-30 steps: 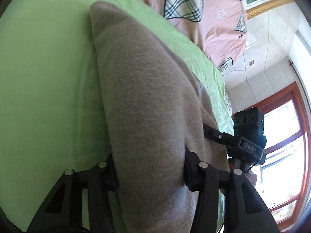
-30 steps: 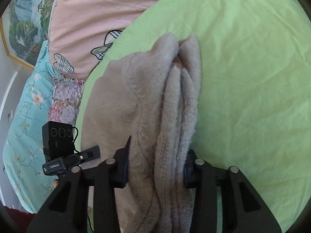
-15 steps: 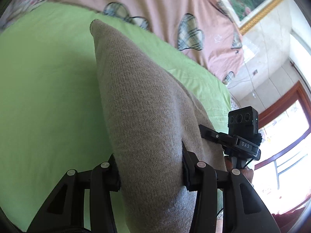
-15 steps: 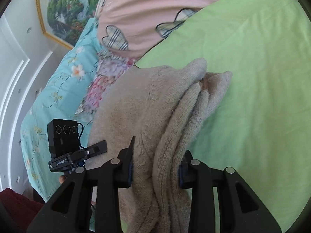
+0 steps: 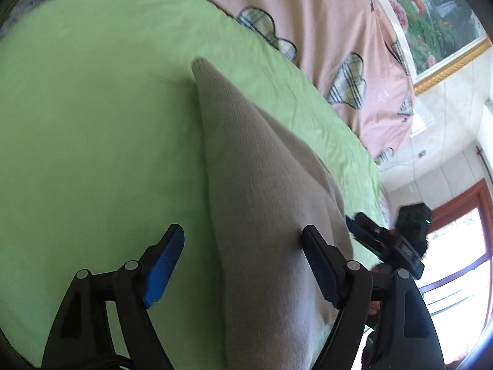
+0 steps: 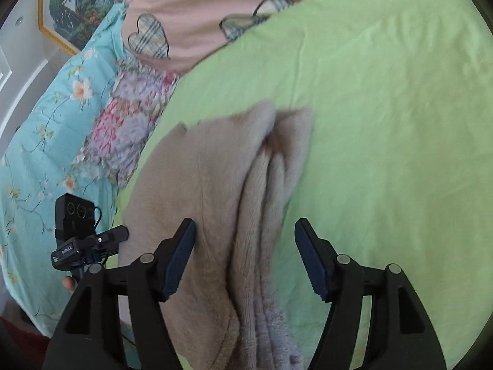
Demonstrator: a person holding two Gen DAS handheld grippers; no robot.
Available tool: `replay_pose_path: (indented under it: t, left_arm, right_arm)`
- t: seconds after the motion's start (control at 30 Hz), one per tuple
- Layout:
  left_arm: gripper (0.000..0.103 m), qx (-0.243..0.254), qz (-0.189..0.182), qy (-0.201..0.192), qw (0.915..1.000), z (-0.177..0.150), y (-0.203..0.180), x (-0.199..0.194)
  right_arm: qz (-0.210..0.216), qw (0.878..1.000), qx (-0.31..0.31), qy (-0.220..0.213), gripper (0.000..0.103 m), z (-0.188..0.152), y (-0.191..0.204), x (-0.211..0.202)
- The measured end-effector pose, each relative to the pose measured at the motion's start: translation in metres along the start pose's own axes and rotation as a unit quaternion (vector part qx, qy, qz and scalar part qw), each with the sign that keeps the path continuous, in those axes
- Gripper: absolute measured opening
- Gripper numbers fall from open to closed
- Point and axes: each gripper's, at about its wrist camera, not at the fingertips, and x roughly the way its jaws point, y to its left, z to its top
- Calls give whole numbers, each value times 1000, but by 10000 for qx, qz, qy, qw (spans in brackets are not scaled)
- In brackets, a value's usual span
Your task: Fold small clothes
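On the green sheet [image 6: 385,123], in the middle of the bed, lies the beige sweater [image 6: 215,191], bunched into a long roll of several soft layers. The right wrist view shows thick fleecy folds stacked side by side, with a darker hollow at the far end where the layers part. The left wrist view shows a smooth knitted face [image 5: 262,215] tapering to a point on the sheet.

Risk one: the layers are loose and uneven, so the stack may slump or spring apart now that nothing pins it. The fleece is bulky and would resist a flat crease.

Risk two: the left gripper [image 5: 243,240] stands spread, yet its right finger [image 5: 320,265] sits against the knit, possibly touching it; blur there prevents certainty. A careless withdrawal could drag the top layer off the pile.

Risk three: the right gripper [image 6: 245,243] is likewise spread wide, straddling the folds with both pads clear of the cloth. Closing again on only some layers would pull the bundle askew.

Further out, a pink quilt with plaid hearts [image 6: 197,15] borders the sheet, with a teal floral blanket [image 6: 46,123] beside it. A framed picture [image 5: 431,9] hangs on the wall and a window [image 5: 456,262] stands at the side.
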Motion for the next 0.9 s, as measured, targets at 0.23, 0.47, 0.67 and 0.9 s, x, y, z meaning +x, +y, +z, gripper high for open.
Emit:
replay_pose_path:
  t: [0.23,0.47,0.67,0.9]
  left_arm:
    - [79,153,662,36,9977,18,-8,17]
    - [71,418,933,89,9947,21,-21,23]
    - [68,868,1747,208,9806,13,-39,46]
    - [67,1358,1606,-153,9775,-24,-54,-9]
  right_arm:
    - [-124,9998,-119,139,40,22,14,22]
    - [-73,9996,-236,121,11,37,17,31]
    - [-545,9976,-301,292,11,50,3,47]
    - [-75,9997,201,105,30,20,-7,20]
